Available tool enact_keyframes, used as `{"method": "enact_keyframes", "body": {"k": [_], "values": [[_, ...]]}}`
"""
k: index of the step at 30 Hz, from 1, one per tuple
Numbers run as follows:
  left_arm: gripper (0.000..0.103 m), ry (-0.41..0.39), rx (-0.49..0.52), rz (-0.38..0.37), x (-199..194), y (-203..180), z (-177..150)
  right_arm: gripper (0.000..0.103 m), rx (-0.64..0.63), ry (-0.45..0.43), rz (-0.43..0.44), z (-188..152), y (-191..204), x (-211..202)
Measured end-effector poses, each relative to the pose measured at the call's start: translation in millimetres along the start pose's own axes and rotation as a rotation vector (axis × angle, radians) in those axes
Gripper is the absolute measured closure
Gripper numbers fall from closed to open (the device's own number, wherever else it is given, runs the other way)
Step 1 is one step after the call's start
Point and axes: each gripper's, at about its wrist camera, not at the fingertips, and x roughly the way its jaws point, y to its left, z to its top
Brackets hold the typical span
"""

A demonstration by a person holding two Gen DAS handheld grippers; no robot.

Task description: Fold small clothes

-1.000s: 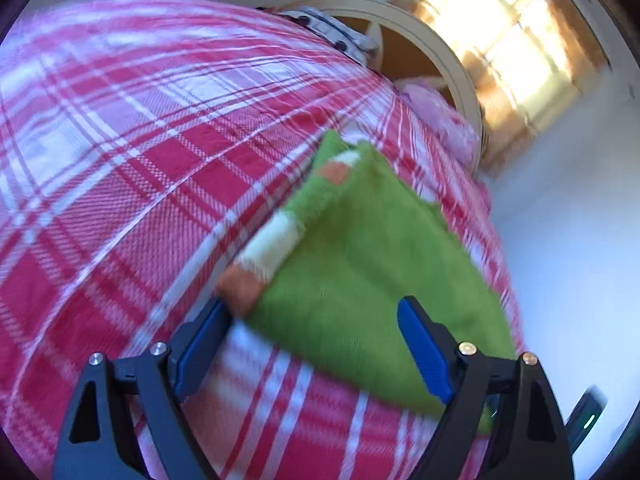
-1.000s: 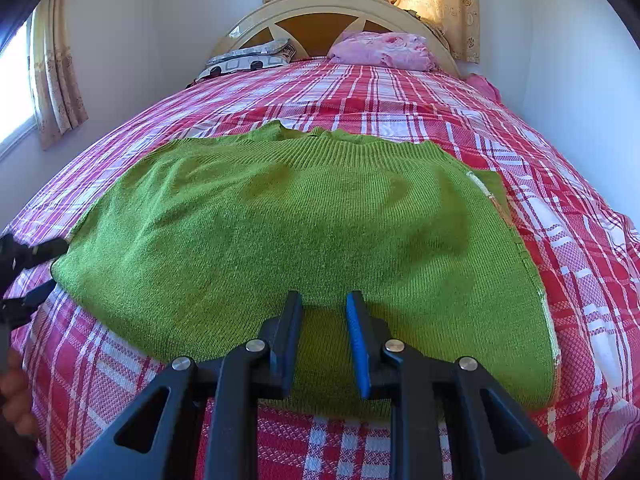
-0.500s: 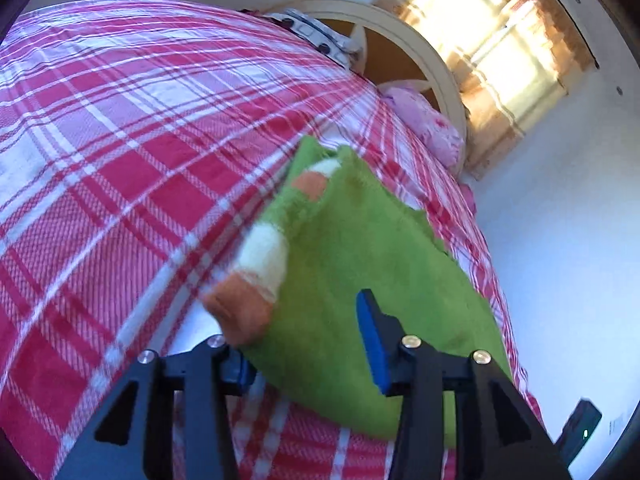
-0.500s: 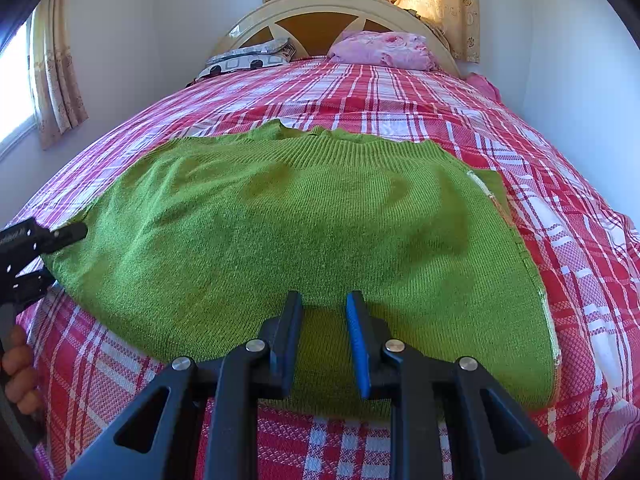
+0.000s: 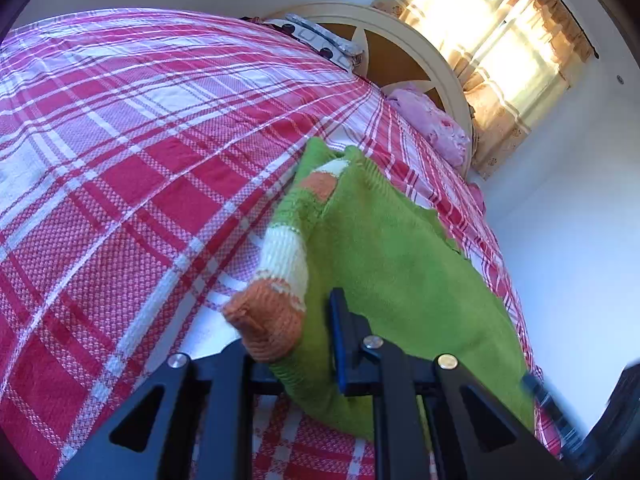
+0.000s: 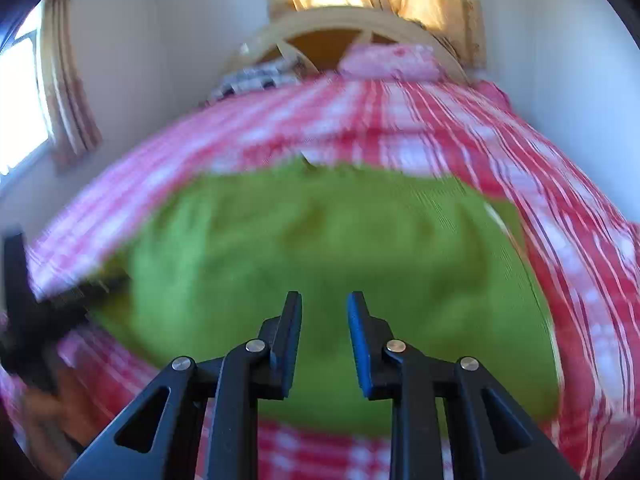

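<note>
Two claws work one green knitted sweater [image 6: 320,248], which lies spread flat on the red-and-white plaid bedspread [image 5: 132,184] — its hem toward the cameras, its neckline toward the headboard [image 6: 344,24] at twelve o'clock.

In the left wrist view the left claw [image 5: 296,332] is closing on the sweater's near corner, where the orange-and-cream striped sleeve cuff [image 5: 268,320] lies folded in along the edge; knit is bunched between the jaws, so it looks clamped on fabric. Taking cuff and corner together would keep the sleeve tucked in when that side lifts.

The right claw [image 6: 324,332] sits at six o'clock on the hem, jaws narrow, with green knit between them — apparently pinching it, though blur leaves contact uncertain. Gripping both near corners suits carrying the hem up toward the neckline.
</note>
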Motion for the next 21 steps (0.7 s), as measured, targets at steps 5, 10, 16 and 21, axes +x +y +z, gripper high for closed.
{"method": "enact_keyframes", "body": {"k": [5, 10, 16, 21], "values": [[0.086, -0.005, -0.057, -0.048, -1, 10, 0, 0.063, -0.085, -0.006, 0.115, 61, 63, 35], [0.086, -0.023, -0.114, -0.084, -2, 18, -2, 0.063, -0.13, 0.122, 0.242, 90, 131, 100], [0.086, -0.027, -0.137, -0.114, -6, 23, -5, 0.049, -0.207, 0.231, 0.206, 93, 191, 160], [0.087, -0.03, -0.152, -0.131, -12, 28, -9, 0.044, -0.361, 0.296, 0.152, 77, 224, 187]]}}
